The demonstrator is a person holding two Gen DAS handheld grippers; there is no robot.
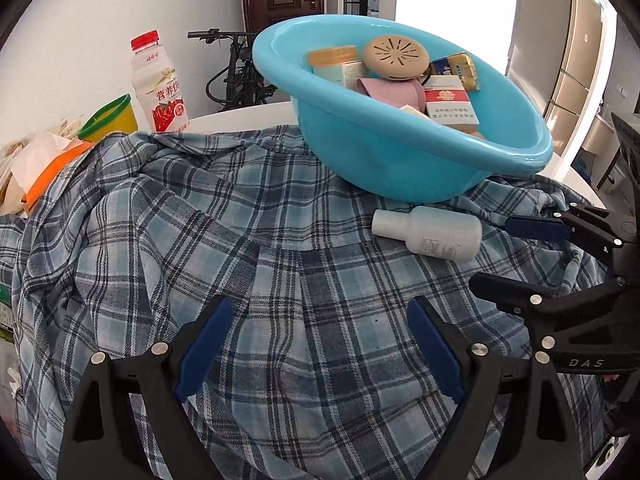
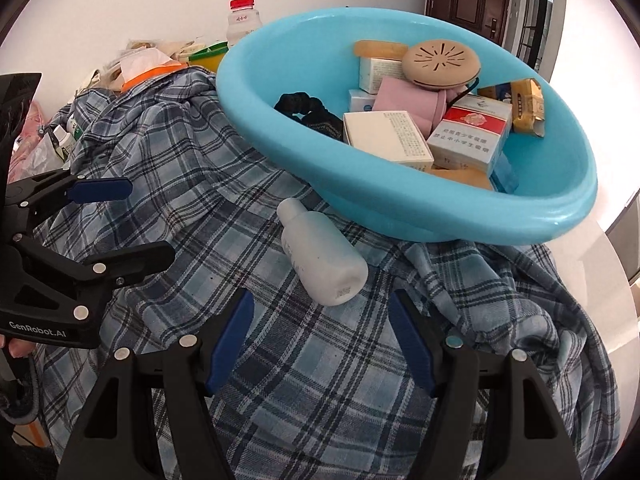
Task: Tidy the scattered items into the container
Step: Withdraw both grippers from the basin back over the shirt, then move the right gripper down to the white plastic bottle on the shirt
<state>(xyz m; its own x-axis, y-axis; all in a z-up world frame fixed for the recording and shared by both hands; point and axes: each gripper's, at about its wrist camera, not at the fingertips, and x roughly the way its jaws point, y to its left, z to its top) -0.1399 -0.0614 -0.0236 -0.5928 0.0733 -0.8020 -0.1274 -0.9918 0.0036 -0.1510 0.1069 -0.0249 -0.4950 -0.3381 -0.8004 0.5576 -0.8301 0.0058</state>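
A white plastic bottle (image 2: 320, 254) lies on its side on a blue plaid shirt (image 2: 320, 380), just in front of the blue basin (image 2: 460, 220). My right gripper (image 2: 321, 314) is open, and the bottle's base sits right at its fingertips without touching the pads. The basin holds several small boxes, a round beige disc (image 2: 440, 62), a pink item and a black scrunchie. In the left wrist view the bottle (image 1: 428, 232) is to the right, with the right gripper (image 1: 491, 254) beside its base. My left gripper (image 1: 320, 312) is open over bare shirt, with nothing between its fingers.
A red-capped drink bottle (image 1: 160, 80), a yellow cup with a green rim (image 1: 110, 118) and an orange tissue pack (image 1: 44, 168) stand at the back left. The basin (image 1: 400, 160) tilts on the bunched shirt. The white table edge (image 2: 612, 280) shows at the right.
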